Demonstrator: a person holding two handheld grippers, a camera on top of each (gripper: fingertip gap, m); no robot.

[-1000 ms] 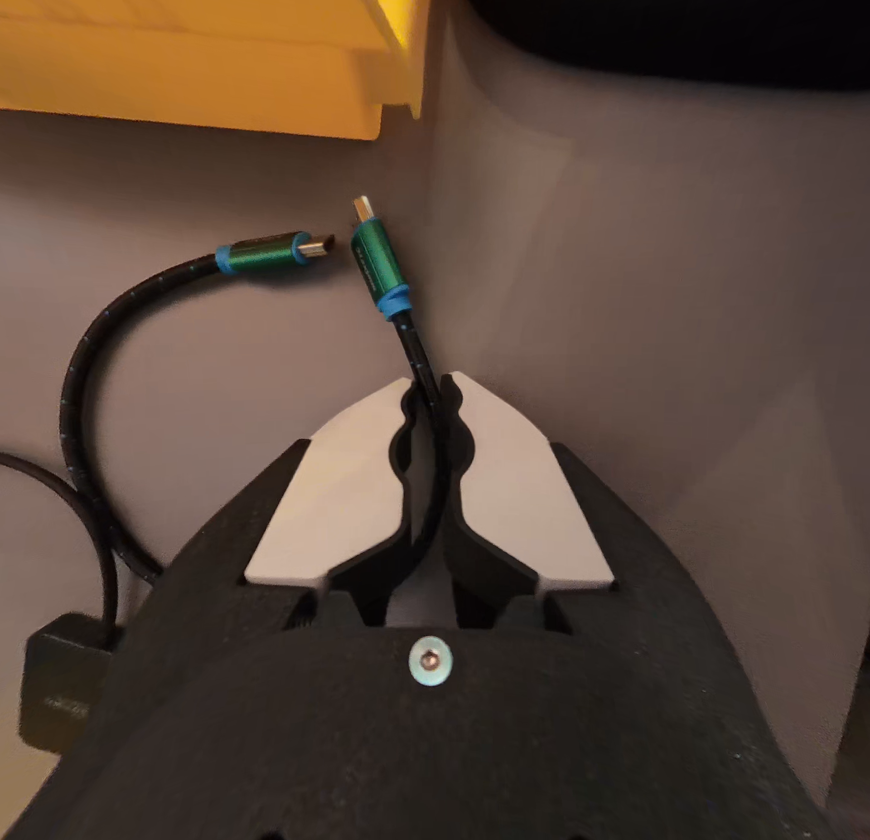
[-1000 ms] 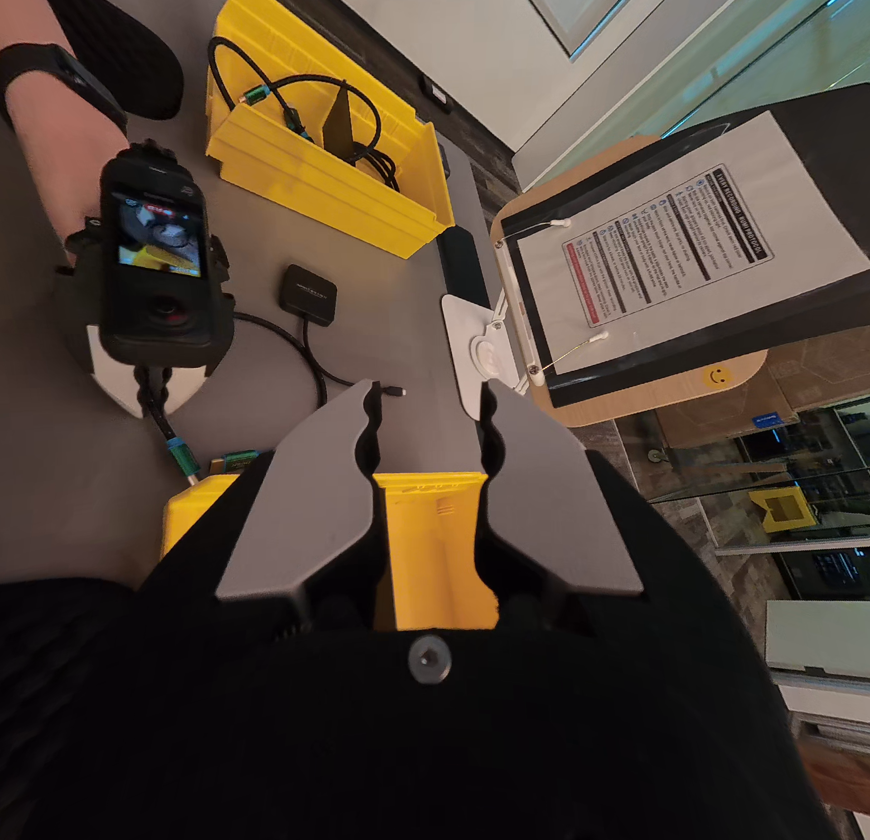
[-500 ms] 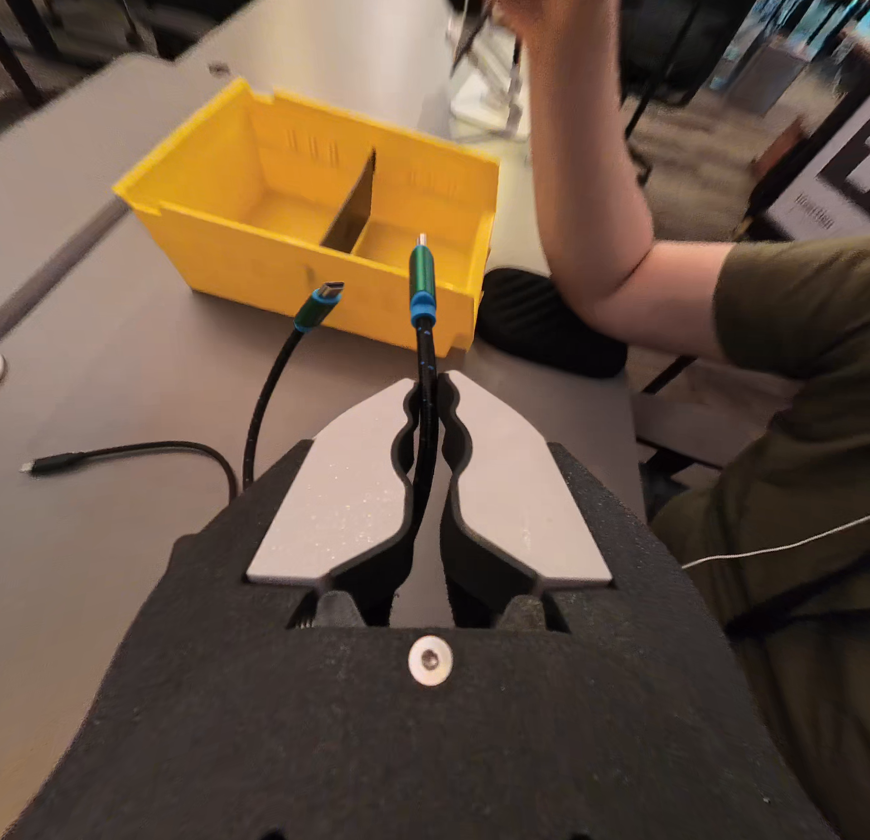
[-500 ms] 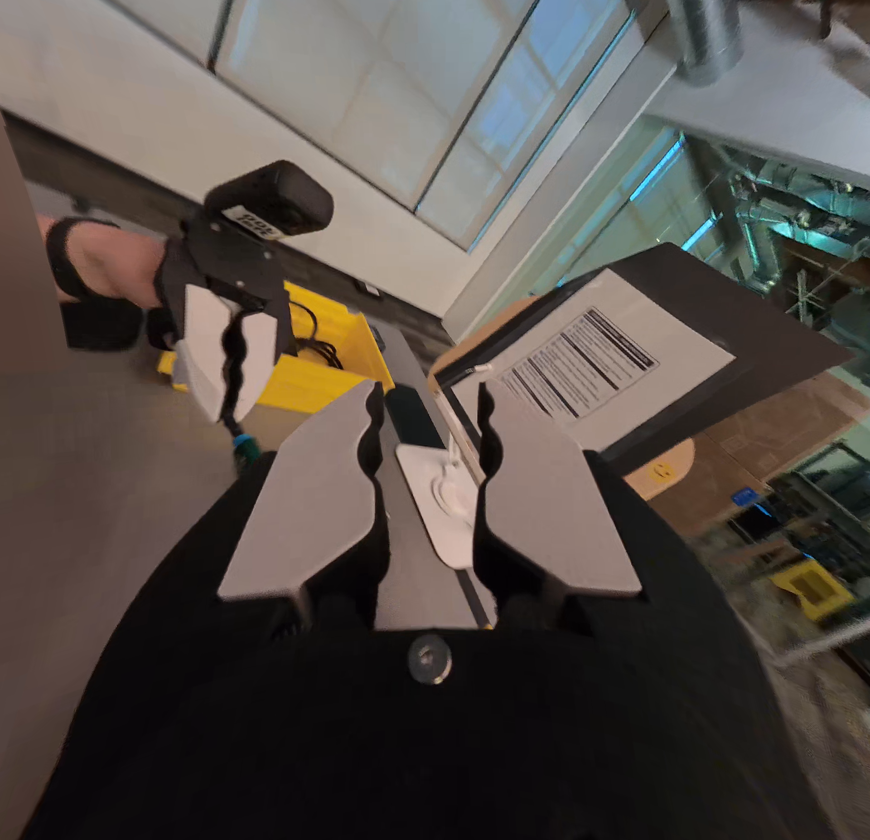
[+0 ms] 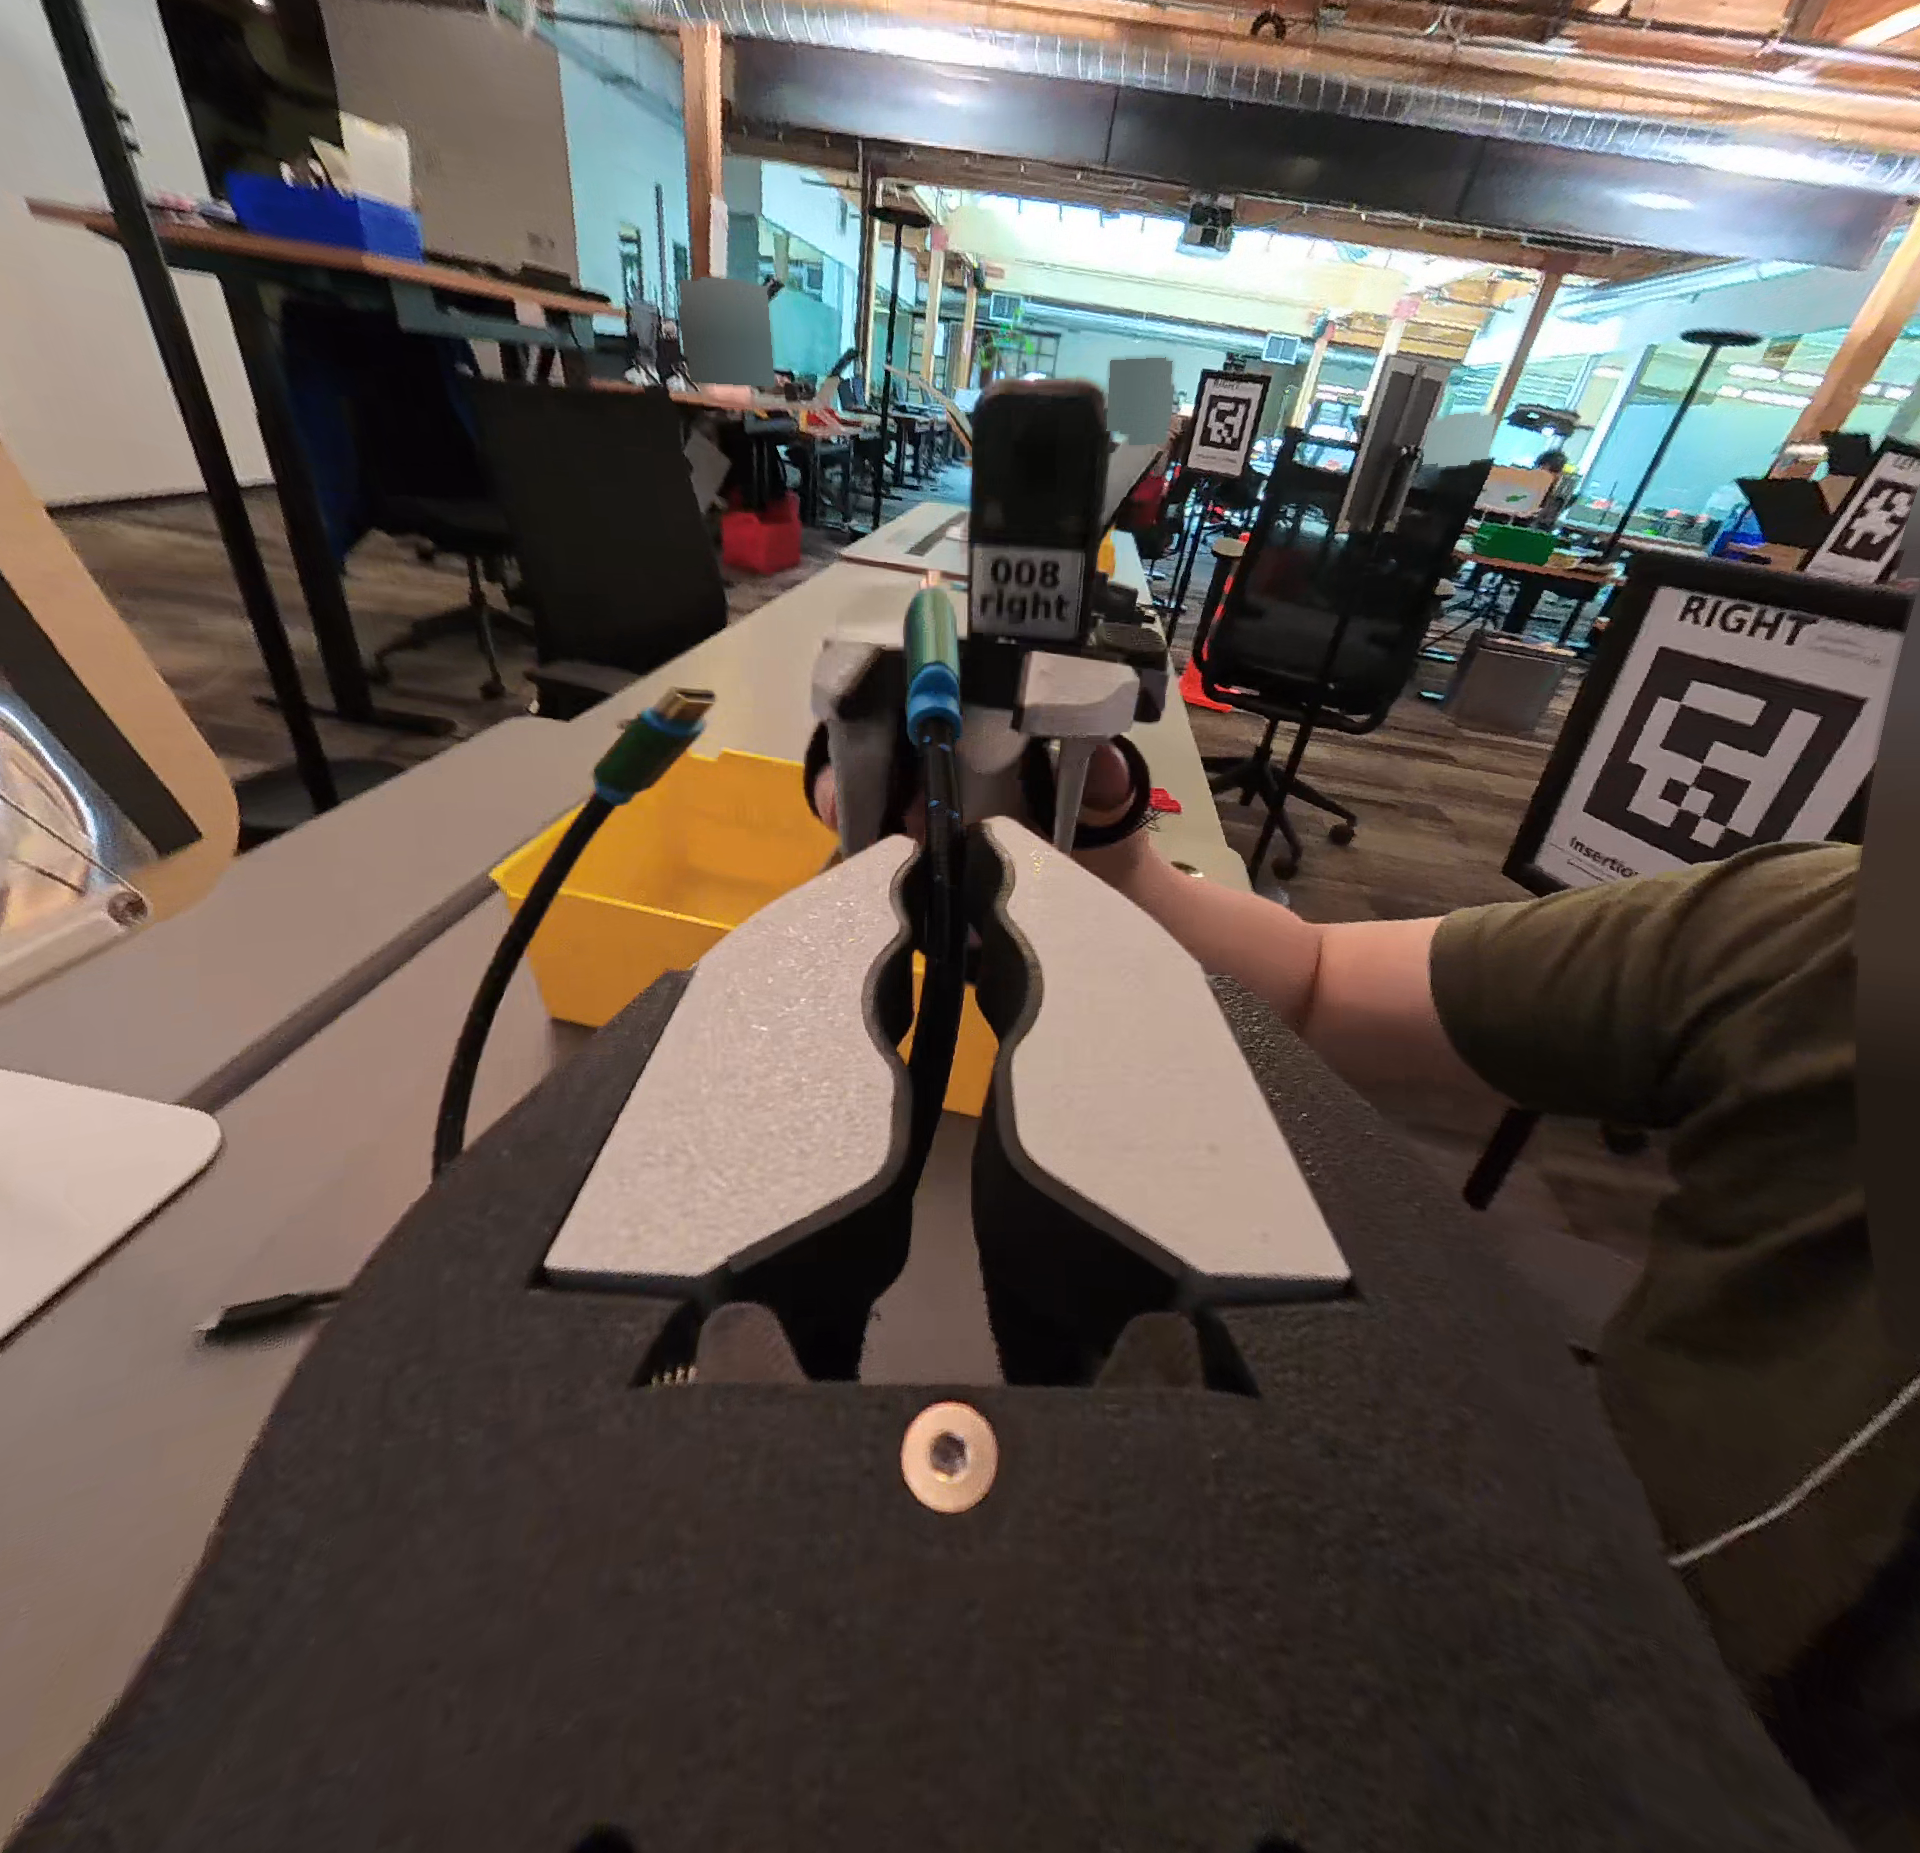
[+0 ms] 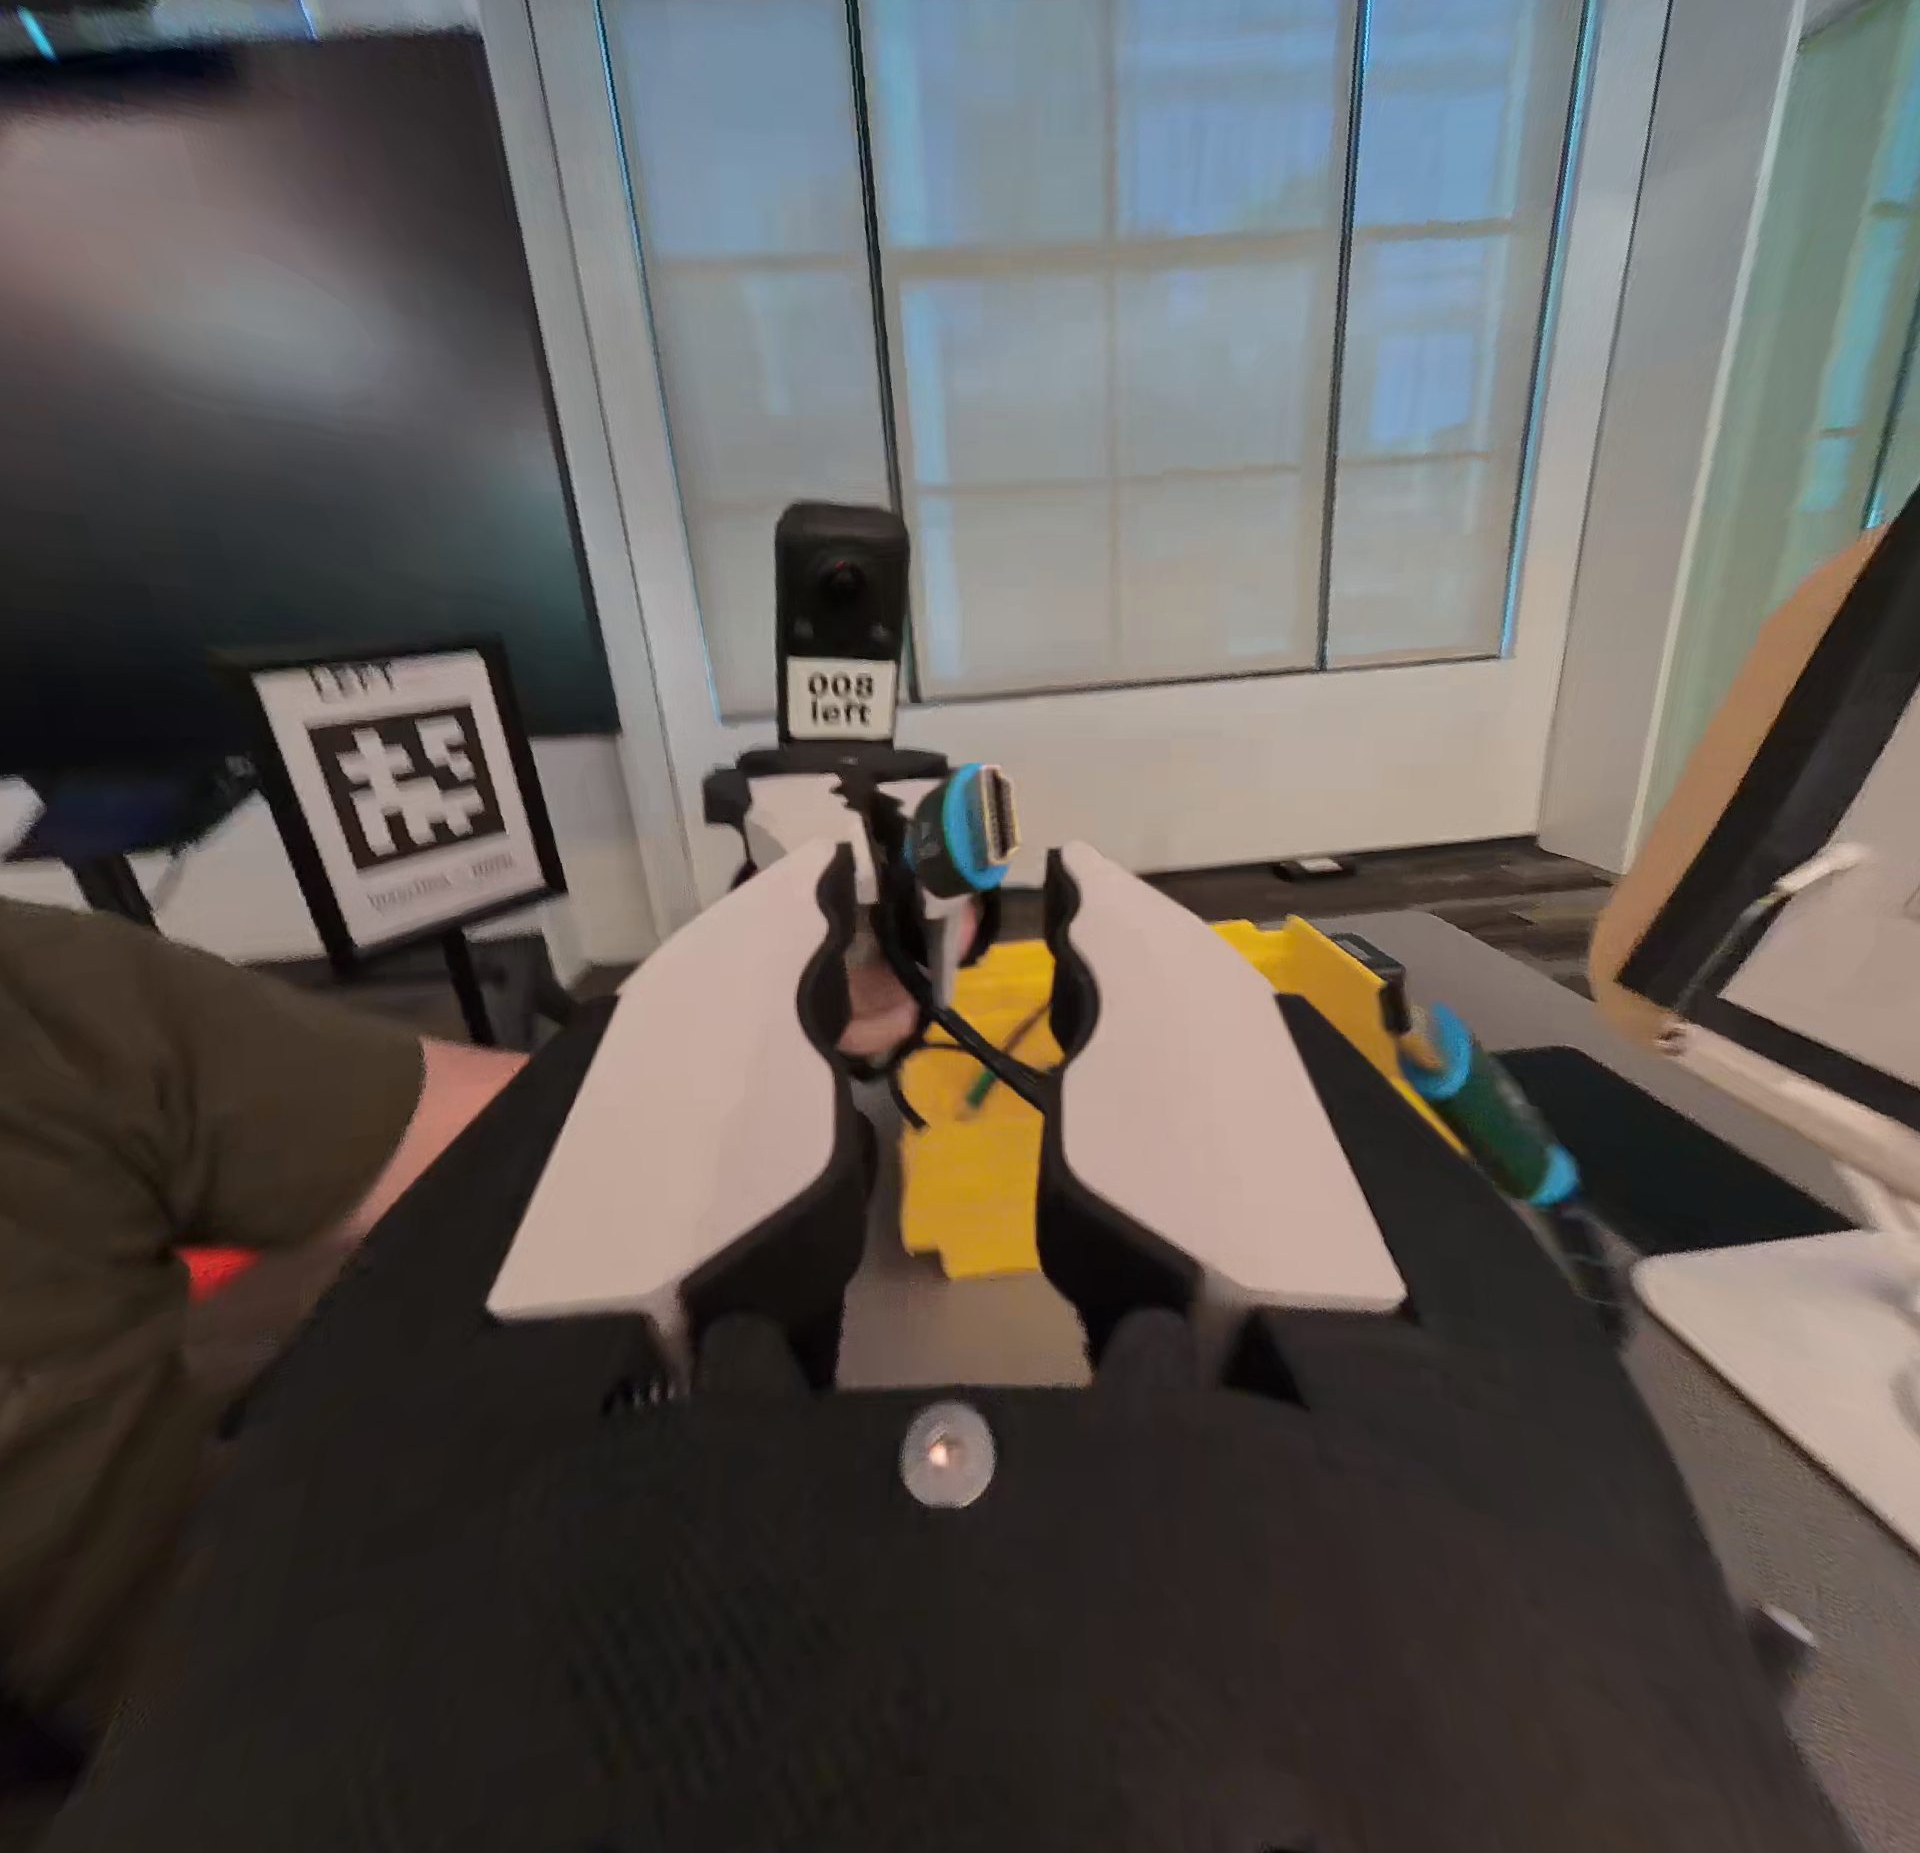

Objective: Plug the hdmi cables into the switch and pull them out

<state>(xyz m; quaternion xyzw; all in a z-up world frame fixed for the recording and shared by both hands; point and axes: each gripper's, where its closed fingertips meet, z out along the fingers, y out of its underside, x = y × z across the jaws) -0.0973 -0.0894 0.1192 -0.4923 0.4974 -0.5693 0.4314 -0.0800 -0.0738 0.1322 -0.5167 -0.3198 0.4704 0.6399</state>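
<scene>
My left gripper (image 5: 945,847) is shut on a black braided HDMI cable (image 5: 940,951). The cable's green plug with a blue collar (image 5: 928,650) stands up just past the fingertips. The cable's other green plug (image 5: 655,743) hangs in the air to the left. My right gripper (image 6: 951,868) is open and empty. The two grippers face each other above the table. In the right wrist view the left gripper (image 6: 883,847) holds the plug (image 6: 971,827) pointing at the camera, and the second plug (image 6: 1486,1107) hangs at the right. The right gripper also shows in the left wrist view (image 5: 971,707). No switch is in view.
A yellow divided bin (image 5: 665,889) stands on the grey table (image 5: 312,951) below the grippers and also shows in the right wrist view (image 6: 1299,972). A white stand base (image 5: 83,1169) and a small black cable end (image 5: 270,1310) lie at the left. A person's arm (image 5: 1299,962) reaches in from the right. The grippers are tip to tip, or close to it.
Both grippers have lifted off the table and swung round to face each other. The left one still grips the cable. The right one has stayed open and empty.
</scene>
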